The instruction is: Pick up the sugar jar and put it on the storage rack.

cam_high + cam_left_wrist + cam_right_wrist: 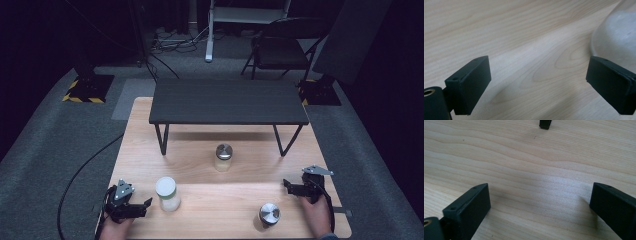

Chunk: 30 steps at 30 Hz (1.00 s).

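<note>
Three jars stand on the wooden table (210, 210). A white-lidded jar (167, 194) is at the front left, and its rounded wall (619, 35) shows just beyond one jaw in the left gripper view. A metal-lidded jar (223, 157) stands mid-table, and another metal-lidded jar (269, 215) is at the front right. My left gripper (145, 205) lies just left of the white-lidded jar, open (537, 82), with bare wood between its jaws. My right gripper (288, 186) rests at the right edge, open (540, 205), pointing left over bare wood.
A low black shelf (227, 102) on thin legs spans the back of the table; the foot of one leg (545, 123) shows in the right gripper view. Grey carpet surrounds the table, with a folding chair (280, 47) and cables behind.
</note>
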Each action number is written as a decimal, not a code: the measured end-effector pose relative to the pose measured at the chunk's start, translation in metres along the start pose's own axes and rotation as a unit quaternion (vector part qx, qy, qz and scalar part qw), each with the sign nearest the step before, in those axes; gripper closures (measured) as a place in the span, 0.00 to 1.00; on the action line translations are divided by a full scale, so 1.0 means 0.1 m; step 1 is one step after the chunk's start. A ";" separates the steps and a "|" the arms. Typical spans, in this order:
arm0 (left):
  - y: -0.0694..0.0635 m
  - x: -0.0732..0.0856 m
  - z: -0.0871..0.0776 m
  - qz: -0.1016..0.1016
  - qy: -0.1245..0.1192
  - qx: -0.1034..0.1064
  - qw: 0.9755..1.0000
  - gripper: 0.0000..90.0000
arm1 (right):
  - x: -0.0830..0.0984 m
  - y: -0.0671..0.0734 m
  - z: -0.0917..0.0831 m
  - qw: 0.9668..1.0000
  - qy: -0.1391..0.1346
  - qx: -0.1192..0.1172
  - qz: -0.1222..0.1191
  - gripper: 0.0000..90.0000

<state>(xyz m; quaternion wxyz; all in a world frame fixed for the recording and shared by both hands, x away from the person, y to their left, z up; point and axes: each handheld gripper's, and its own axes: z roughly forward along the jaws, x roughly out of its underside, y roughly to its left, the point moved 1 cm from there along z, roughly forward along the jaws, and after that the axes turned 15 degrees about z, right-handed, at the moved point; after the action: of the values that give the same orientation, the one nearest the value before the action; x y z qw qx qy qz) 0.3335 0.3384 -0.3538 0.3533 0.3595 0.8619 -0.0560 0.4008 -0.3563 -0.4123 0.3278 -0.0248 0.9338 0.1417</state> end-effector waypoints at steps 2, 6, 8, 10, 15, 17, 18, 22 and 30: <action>-0.01 -0.05 -0.08 0.003 -0.004 -0.002 1.000 0.07 | 0.00 0.00 0.00 1.000 0.000 0.000 0.000 0.03; -0.08 -0.05 -0.28 0.003 -0.043 -0.024 0.999 0.07 | 0.00 0.00 0.00 1.000 0.000 0.000 0.000 0.03; -0.10 -0.04 -0.34 0.001 -0.058 -0.027 0.998 0.08 | 0.00 0.00 0.00 1.000 0.000 0.000 0.000 0.03; -0.11 -0.04 -0.38 0.002 -0.067 -0.030 0.997 0.08 | 0.00 0.00 0.00 1.000 0.000 0.000 0.000 0.03; -0.14 0.00 -0.47 -0.004 -0.095 -0.042 0.995 0.08 | 0.00 0.00 0.00 1.000 0.000 0.000 0.000 0.03; -0.15 0.08 -0.54 -0.023 -0.124 -0.045 0.991 0.08 | 0.00 0.00 0.00 1.000 0.000 0.000 0.000 0.03; -0.15 0.08 -0.54 -0.023 -0.124 -0.045 0.991 0.08 | 0.00 0.00 0.00 1.000 0.000 0.000 0.000 0.03; -0.14 0.15 -0.63 -0.033 -0.153 -0.047 0.986 0.08 | 0.00 0.00 0.00 1.000 0.000 0.000 0.000 0.03; -0.14 0.16 -0.64 -0.023 -0.161 -0.047 0.986 0.08 | 0.00 0.00 0.00 1.000 0.000 0.000 0.000 0.03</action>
<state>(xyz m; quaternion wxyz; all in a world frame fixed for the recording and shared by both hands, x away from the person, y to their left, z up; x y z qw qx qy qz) 0.2796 0.3599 -0.3189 0.5024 0.3089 0.8035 -0.0810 0.4008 -0.3564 -0.4123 0.3276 -0.0251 0.9338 0.1418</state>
